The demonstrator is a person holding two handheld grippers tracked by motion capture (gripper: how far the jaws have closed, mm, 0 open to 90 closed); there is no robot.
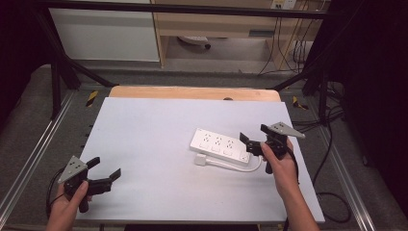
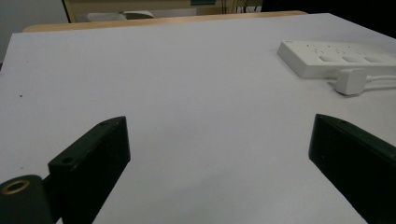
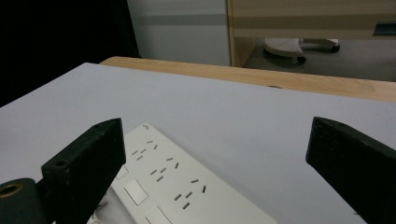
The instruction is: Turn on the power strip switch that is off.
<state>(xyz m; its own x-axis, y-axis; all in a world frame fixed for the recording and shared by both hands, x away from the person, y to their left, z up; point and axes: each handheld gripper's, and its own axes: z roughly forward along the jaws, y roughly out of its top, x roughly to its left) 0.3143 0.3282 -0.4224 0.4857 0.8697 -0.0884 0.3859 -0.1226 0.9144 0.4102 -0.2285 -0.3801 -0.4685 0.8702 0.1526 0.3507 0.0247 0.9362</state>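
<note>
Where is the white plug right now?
In the high view, the white plug lies right of the table's centre, against the near side of the white power strip, left of the right gripper.

Left gripper (image 2: 219, 158) low over the pale counter (image 2: 187, 84), its two black fingers (image 2: 93, 158) spread wide with nothing between them, white power strip (image 2: 336, 58) far right, white plug (image 2: 350, 80) lying just beside it
</note>
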